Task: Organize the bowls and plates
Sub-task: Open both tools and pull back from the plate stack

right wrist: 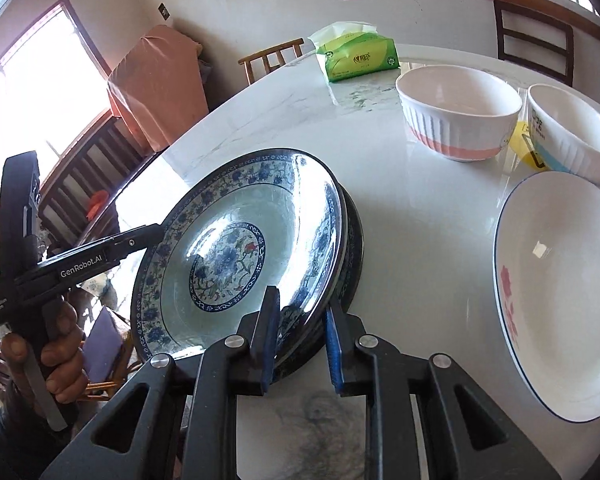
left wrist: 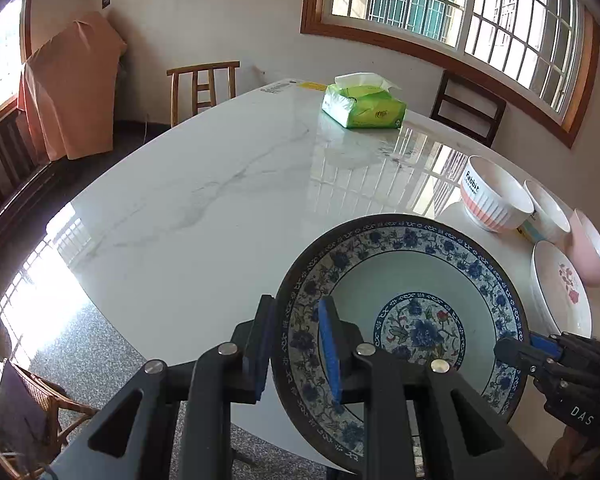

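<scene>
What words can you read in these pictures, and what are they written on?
"Rabbit": on the ribbed pink-and-white bowl.
"GenRobot.AI": on the left tool.
"DAS": on the right tool.
Tissue pack: print too blurred to read.
Second bowl: label too blurred.
Small print on the left tool's handle: too small.

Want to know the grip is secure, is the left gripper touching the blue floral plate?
Touching. In the left wrist view, the left gripper has its fingers on either side of the blue floral plate's rim, pads pressed against it.
</scene>
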Motion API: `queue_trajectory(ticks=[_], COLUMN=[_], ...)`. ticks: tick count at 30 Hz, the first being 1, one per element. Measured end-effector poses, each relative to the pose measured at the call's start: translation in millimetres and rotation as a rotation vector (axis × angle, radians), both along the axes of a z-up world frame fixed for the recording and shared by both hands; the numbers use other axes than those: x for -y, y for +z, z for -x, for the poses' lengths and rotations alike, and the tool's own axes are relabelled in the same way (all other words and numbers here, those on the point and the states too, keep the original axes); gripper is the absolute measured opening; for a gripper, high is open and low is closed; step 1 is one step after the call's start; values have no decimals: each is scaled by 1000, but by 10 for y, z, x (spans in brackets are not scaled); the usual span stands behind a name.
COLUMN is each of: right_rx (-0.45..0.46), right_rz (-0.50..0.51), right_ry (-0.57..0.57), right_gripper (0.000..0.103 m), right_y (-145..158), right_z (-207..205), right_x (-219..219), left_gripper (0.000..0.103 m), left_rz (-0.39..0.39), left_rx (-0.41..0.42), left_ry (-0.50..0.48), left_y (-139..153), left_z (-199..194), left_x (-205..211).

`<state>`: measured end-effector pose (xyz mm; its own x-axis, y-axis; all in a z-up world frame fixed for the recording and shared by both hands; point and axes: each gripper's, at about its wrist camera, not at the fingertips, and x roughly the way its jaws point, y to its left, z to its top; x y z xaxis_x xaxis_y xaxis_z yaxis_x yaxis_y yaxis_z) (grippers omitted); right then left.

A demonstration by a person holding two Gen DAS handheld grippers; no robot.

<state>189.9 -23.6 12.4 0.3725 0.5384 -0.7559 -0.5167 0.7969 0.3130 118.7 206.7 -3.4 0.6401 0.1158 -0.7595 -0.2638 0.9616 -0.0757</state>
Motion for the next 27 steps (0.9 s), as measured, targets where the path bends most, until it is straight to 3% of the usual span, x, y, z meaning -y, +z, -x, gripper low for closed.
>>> queue_trajectory(ticks=[5,6,9,12,16,19,21,24,27], right_rx=[37,65,162,166,259,338,330,294,271], right_rz=[20,38,94,62,14,20,0,-13,11], right_ry=[-13,-22,-36,-54,-132,-234,-302,-416,-508], right_gripper=[24,27,46,47,47,48,51,56,56], right_y=[14,37,93,144,282,344,343,282,172], right_z=[38,65,158,188,359,516,559,568,551], right_x=[14,20,42,144,466,819,1108,1562,1958], left_gripper=[23,23,23,24,65,70,70,70,70], left_rz=[33,35,63,153,224,205,291,400,501], left_rx=[3,7,9,4,-45,-42,-66,37,65], left_ry=[9,4,-17,-55,-126,-158,-213,-287,-341], left_y=[30,38,60,74,107,179,164,156,86], left_z=[65,83,136,210,290,322,318,421,409], left_x=[26,47,117,225,526,820,985,1205,1392])
